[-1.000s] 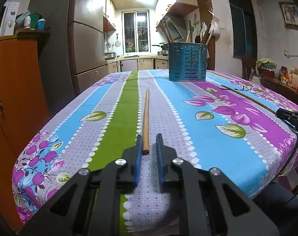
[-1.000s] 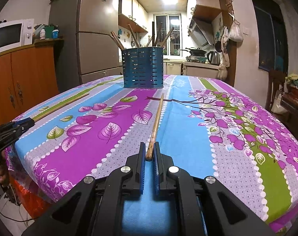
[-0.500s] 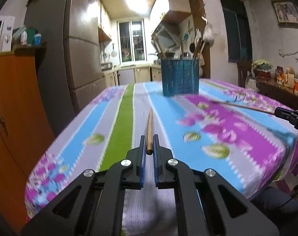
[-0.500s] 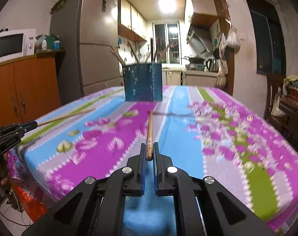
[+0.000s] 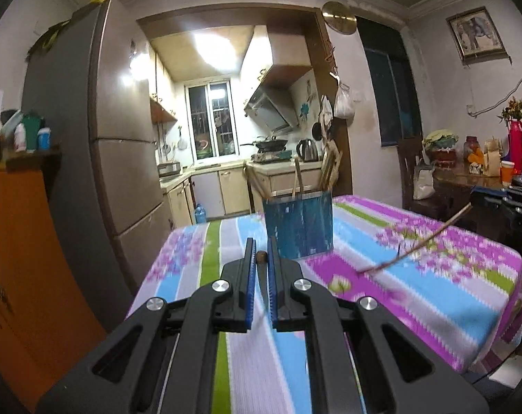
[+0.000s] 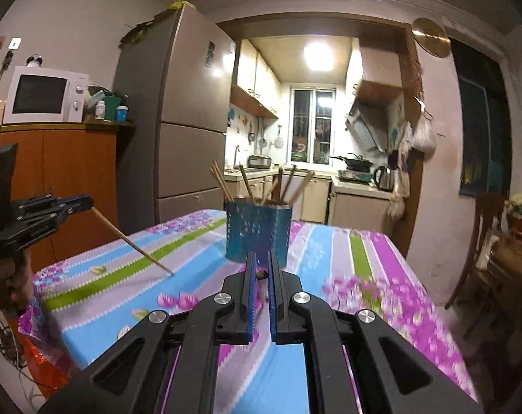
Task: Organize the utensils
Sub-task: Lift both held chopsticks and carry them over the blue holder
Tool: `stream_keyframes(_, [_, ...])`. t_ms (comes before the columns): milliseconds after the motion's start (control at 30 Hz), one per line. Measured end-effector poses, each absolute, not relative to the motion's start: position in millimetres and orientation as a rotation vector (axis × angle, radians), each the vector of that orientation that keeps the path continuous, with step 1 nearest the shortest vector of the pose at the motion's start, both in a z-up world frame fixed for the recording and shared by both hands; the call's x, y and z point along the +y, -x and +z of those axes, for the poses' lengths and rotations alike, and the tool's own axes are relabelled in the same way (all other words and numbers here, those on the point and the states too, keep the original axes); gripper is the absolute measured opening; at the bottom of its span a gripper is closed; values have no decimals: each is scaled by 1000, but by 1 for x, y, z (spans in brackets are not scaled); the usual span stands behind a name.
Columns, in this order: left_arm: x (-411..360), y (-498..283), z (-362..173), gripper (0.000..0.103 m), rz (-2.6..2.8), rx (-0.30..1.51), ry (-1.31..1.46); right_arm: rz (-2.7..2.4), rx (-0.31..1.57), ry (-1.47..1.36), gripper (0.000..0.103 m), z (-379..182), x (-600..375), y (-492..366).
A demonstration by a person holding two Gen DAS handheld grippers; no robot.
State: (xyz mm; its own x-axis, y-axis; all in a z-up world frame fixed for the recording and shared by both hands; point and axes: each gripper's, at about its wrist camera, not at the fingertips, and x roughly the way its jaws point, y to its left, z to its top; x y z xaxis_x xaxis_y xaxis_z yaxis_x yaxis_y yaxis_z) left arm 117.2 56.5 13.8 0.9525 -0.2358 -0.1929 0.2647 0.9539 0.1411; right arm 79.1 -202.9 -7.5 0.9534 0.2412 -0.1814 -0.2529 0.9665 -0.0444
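The left gripper (image 5: 261, 262) has its jaws clenched on one chopstick (image 6: 131, 241), tip slanting down over the desk (image 5: 433, 296). The blue holder (image 5: 298, 226) waits in the middle. The right gripper (image 6: 261, 272) pinches another chopstick (image 5: 416, 245), probably both going into the holder.

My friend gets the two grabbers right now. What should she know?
Left gripper: shut on a chopstick, lifted, tip slanting down toward the tablecloth.
Right gripper: shut on the other chopstick, also raised and slanted.
The blue holder stands on the table just ahead, already holding several wooden utensils.
Done: both chopsticks are picked up.
Left: probably tip each one upright, drop it into the holder, then open the jaws.
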Motion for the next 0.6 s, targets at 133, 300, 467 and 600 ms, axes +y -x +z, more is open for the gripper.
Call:
stream_keyframes(133, [45, -140, 41, 5, -285, 159, -169, 278, 183, 69, 7, 19, -206, -102])
stream_keyframes(300, [30, -162, 65, 5, -335, 164, -152, 308, 231, 18, 7, 47, -217, -135])
stream_keyframes(467, [21, -173, 78, 5, -364, 172, -126, 326, 248, 7, 7, 70, -218, -152])
stream_keyframes(600, [15, -180, 85, 5, -383, 182, -116, 338, 245, -9, 7, 92, -215, -162])
